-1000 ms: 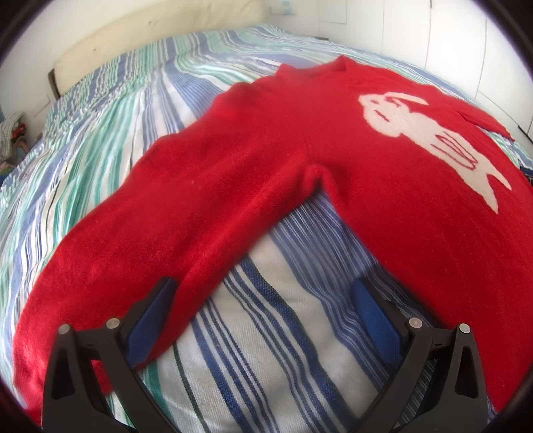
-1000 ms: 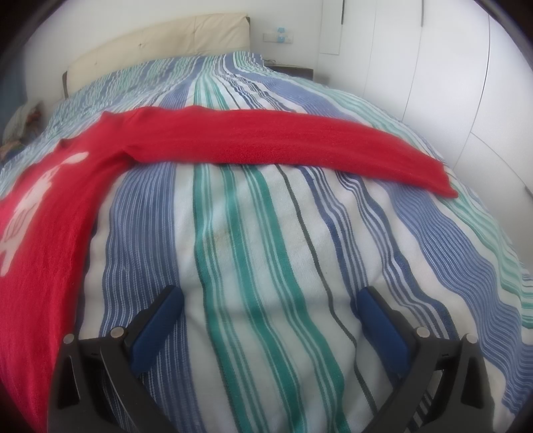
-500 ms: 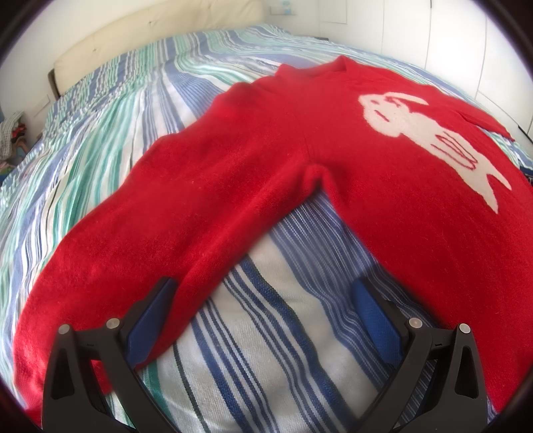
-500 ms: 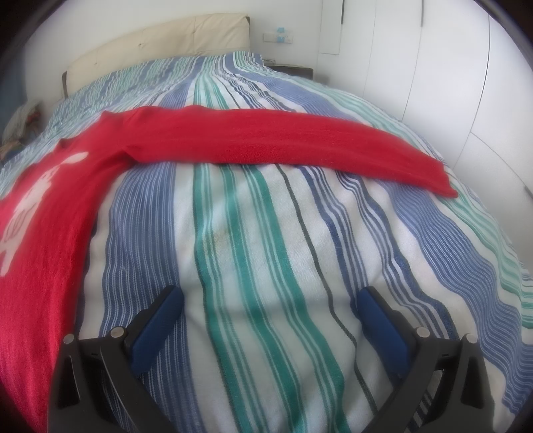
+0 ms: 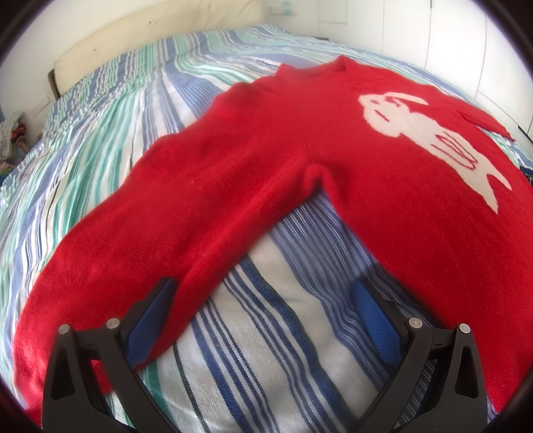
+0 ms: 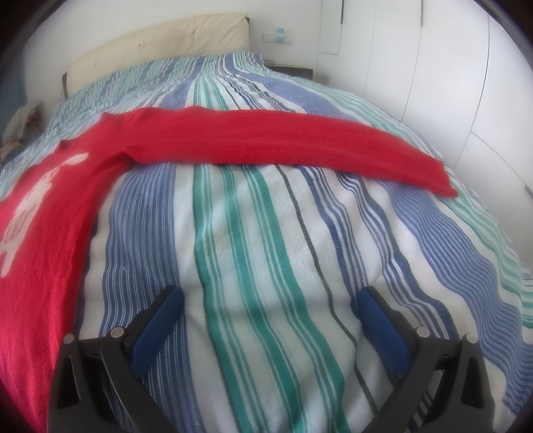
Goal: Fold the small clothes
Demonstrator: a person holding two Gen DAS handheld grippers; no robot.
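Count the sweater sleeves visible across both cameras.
2. One sleeve runs toward the open left gripper; the other sleeve stretches across the striped bedspread, beyond the open right gripper.

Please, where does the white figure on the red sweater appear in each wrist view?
Left wrist: white figure upper right, on the red sweater.
Right wrist: white figure at the far left edge, partly cut off.
Shared landmark: cream headboard behind the striped bedspread.
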